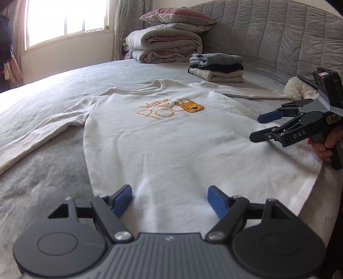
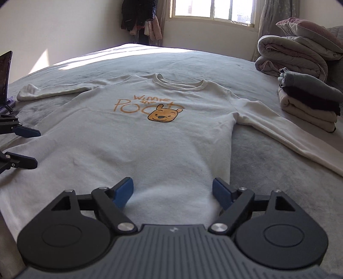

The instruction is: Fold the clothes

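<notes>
The left tool [image 1: 170, 198] hangs with its blue-padded fingers [image 1: 123, 198] spread wide, low over the hem end of a white long-sleeved shirt [image 1: 171, 137], gripping nothing. The right tool [image 2: 171, 193] is parted just as wide, above the same lower part of the shirt and nearer its side edge; it too holds nothing. In the left wrist view the right tool shows from the side, held by a hand [image 1: 323, 148] just above the cloth near the shirt's hem corner, with a clear gap between its two fingers. Whether either tool's tips touch the fabric cannot be told.

The shirt lies face up and flat on a grey bed [image 2: 268, 154], collar away from the tools, both sleeves stretched out to the sides. An orange print [image 2: 150, 107] with lettering and a bear's face sits on its chest.

Beyond one sleeve, near the padded headboard [image 1: 268, 36], stands a stack of folded clothes [image 2: 308, 100]: grey on top, dark in the middle, cream beneath. Behind it are folded quilts [image 1: 165, 47] with a pillow [image 1: 178, 17] on top. A fluffy white thing [image 1: 299, 90] lies by that sleeve's cuff. A bright window [image 2: 212, 10] fills the far wall, and dark garments [image 2: 139, 17] hang beside it.
</notes>
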Available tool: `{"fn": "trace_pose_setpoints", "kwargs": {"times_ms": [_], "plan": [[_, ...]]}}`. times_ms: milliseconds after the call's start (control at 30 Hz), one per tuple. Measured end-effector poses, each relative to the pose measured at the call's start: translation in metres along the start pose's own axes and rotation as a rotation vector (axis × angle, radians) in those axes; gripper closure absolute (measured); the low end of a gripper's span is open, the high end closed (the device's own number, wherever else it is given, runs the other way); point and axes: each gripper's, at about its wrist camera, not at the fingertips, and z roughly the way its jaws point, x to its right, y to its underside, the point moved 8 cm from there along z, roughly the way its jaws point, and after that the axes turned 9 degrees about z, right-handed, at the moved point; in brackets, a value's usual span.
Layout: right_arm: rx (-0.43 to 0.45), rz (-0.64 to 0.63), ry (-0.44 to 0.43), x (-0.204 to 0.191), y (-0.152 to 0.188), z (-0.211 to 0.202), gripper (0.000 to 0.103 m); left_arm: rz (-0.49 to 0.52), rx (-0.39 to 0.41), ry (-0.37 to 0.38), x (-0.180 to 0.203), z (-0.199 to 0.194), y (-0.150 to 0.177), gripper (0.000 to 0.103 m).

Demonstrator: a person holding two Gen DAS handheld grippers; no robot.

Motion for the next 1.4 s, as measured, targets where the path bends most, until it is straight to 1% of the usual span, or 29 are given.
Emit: {"fn": "trace_pose_setpoints", "kwargs": {"times_ms": [100,167,267,400,467,567,633,667,733,767,800,833,867,900,933,967,1000,1033,1067,1100,1133,1200,1233,1267,1333,1367,1400], "plan": [[0.005,0.03,0.016,0.005,0.013,-0.013,0.015,-0.005,-0.016,-0.003,0.007,-0.015,0.01,0.024],[0.005,0.078,0.011,0.011,0.02,-0.022,0.015,-0.008,-0.035,0.0,0.01,-0.024,0.015,0.024],[0.006,0.116,0.014,0.02,0.029,-0.036,0.015,0.002,-0.067,0.002,0.015,-0.036,0.022,0.024],[-0.001,0.119,0.026,0.026,0.045,-0.055,0.015,0.01,-0.122,0.024,0.022,-0.053,0.029,0.024],[-0.011,0.133,0.024,0.03,0.051,-0.066,0.015,0.054,-0.169,0.047,0.028,-0.061,0.032,0.023],[-0.024,0.153,0.012,0.036,0.059,-0.083,0.015,0.052,-0.208,0.054,0.03,-0.077,0.036,0.023],[-0.031,0.194,-0.014,0.04,0.062,-0.091,0.016,-0.034,-0.215,0.098,0.026,-0.087,0.041,0.023],[-0.036,0.227,-0.029,0.042,0.062,-0.091,0.017,-0.089,-0.203,0.118,0.022,-0.092,0.042,0.023],[-0.046,0.294,-0.059,0.044,0.061,-0.09,0.025,-0.203,-0.176,0.136,0.01,-0.097,0.044,0.023],[-0.051,0.327,-0.075,0.046,0.061,-0.089,0.026,-0.26,-0.162,0.144,0.003,-0.1,0.044,0.023],[-0.056,0.36,-0.09,0.047,0.06,-0.089,0.03,-0.319,-0.151,0.148,-0.005,-0.1,0.045,0.024],[-0.061,0.393,-0.105,0.048,0.06,-0.088,0.036,-0.388,-0.144,0.149,-0.013,-0.098,0.047,0.027],[-0.066,0.426,-0.12,0.05,0.059,-0.088,0.038,-0.458,-0.138,0.151,-0.021,-0.095,0.049,0.03],[-0.071,0.459,-0.136,0.051,0.059,-0.087,0.042,-0.523,-0.138,0.15,-0.027,-0.092,0.051,0.037],[-0.076,0.492,-0.151,0.052,0.058,-0.087,0.049,-0.576,-0.14,0.148,-0.032,-0.087,0.054,0.044],[-0.08,0.519,-0.162,0.053,0.057,-0.087,0.057,-0.626,-0.141,0.144,-0.036,-0.083,0.056,0.048],[-0.08,0.523,-0.159,0.053,0.056,-0.09,0.082,-0.662,-0.139,0.139,-0.038,-0.08,0.057,0.055],[-0.081,0.527,-0.156,0.053,0.055,-0.093,0.096,-0.68,-0.139,0.135,-0.037,-0.078,0.057,0.07],[-0.081,0.531,-0.153,0.052,0.054,-0.096,0.097,-0.689,-0.152,0.142,-0.035,-0.075,0.057,0.086],[-0.081,0.535,-0.149,0.052,0.053,-0.099,0.098,-0.701,-0.149,0.143,-0.033,-0.076,0.056,0.096],[-0.082,0.54,-0.146,0.052,0.052,-0.101,0.098,-0.7,-0.134,0.133,-0.031,-0.081,0.053,0.097],[-0.082,0.548,-0.14,0.051,0.05,-0.107,0.099,-0.667,-0.133,0.095,-0.033,-0.088,0.052,0.097],[-0.093,0.548,-0.133,0.051,0.05,-0.109,0.099,-0.656,-0.158,0.082,-0.034,-0.086,0.055,0.097],[-0.137,0.534,-0.114,0.051,0.056,-0.104,0.099,-0.647,-0.189,0.07,-0.034,-0.084,0.06,0.097],[-0.201,0.502,-0.092,0.049,0.065,-0.089,0.098,-0.632,-0.196,0.072,-0.036,-0.081,0.059,0.096],[-0.193,0.511,-0.096,0.053,0.059,-0.086,0.097,-0.625,-0.198,0.074,-0.036,-0.08,0.059,0.095],[-0.185,0.519,-0.099,0.057,0.053,-0.084,0.092,-0.619,-0.194,0.079,-0.037,-0.08,0.056,0.091]]}}
